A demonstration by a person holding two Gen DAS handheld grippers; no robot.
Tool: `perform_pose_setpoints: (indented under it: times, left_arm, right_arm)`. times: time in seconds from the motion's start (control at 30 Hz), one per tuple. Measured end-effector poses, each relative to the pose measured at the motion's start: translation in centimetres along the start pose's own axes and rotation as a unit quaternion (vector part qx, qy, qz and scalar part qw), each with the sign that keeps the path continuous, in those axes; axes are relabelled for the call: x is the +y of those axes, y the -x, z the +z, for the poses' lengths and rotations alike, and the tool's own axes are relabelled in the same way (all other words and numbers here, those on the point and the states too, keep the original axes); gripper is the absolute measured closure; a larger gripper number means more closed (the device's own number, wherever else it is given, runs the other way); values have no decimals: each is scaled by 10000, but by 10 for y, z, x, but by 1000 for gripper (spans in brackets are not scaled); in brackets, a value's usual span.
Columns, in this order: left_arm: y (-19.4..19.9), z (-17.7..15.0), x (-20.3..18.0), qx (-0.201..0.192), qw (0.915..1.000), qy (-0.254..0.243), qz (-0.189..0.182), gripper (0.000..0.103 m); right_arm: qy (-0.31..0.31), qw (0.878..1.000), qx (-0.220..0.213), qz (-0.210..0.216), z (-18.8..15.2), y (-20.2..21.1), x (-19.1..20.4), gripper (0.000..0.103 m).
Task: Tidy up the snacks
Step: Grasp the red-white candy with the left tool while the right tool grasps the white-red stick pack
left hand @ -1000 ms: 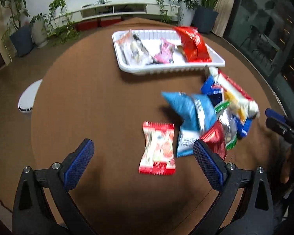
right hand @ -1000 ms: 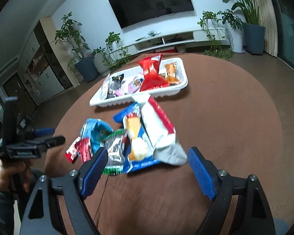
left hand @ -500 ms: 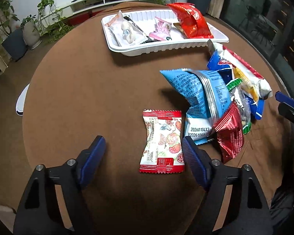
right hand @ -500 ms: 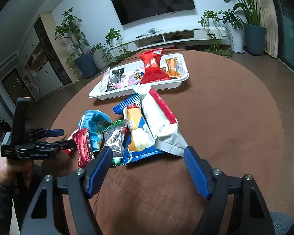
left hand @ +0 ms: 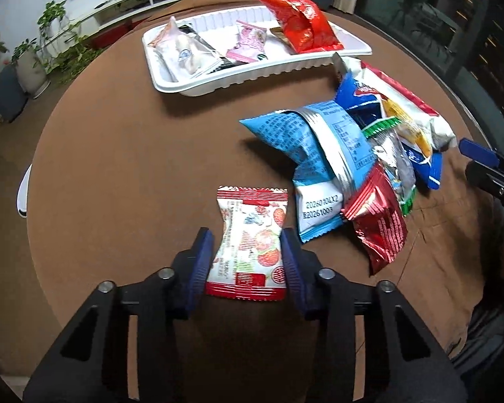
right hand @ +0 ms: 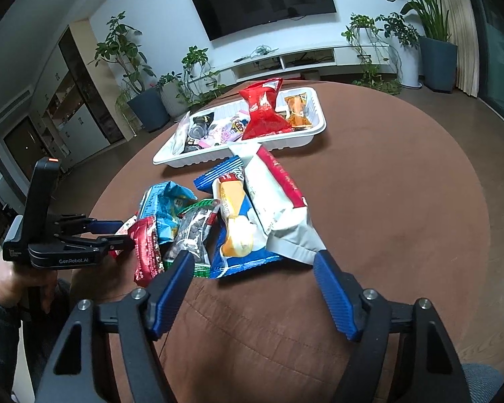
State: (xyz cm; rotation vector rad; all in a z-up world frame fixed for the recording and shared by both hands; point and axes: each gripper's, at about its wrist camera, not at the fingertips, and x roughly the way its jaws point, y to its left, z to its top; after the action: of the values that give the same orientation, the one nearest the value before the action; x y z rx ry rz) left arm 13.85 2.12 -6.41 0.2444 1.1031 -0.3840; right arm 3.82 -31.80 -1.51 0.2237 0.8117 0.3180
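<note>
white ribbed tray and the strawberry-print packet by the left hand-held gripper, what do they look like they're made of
White ribbed tray: probably thin moulded plastic, with a smooth, slightly glossy surface, fluted walls and a rolled rim. Strawberry-print packet: likely printed plastic film with a soft sheen, given its crimped, serrated red end seals and pillow shape.

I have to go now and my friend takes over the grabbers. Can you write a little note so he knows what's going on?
Left gripper: fingers have just been closing, pads now against the strawberry candy packet on the table.
Right gripper: open, empty, near the snack pile.
Done: a few snacks, including a red bag, are in the white tray.
Left: move this packet, then the pile, into the tray.
</note>
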Motion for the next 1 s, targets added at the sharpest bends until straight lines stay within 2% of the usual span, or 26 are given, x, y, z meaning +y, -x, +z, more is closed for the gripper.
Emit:
perform_pose_setpoints:
  times: [0.37, 0.53, 0.63, 0.7, 0.83, 1.0]
  left_arm:
    - [4, -9, -1, -192, 9998, -57, -36, 71]
    - [11, -15, 2, -359, 9991, 166, -165, 72]
    - [14, -19, 1, -429, 9980, 323, -331, 72]
    - [14, -22, 1, -458, 9970, 443, -434, 72]
    - [15, -28, 2, -520, 9950, 625, -577, 72]
    - [16, -30, 4, -557, 9937, 730, -640, 72]
  right_arm:
    - [20, 10000, -8, 0, 3, 2, 1, 29]
    - [271, 9992, -86, -298, 23, 7, 0, 30]
    - [536, 9976, 32, -430, 41, 0, 0, 30]
    - [821, 9944, 276, -606, 52, -14, 1, 30]
    - [1217, 9859, 865, -757, 65, -46, 3, 39]
    - [1309, 9794, 1319, -789, 74, -76, 1, 48]
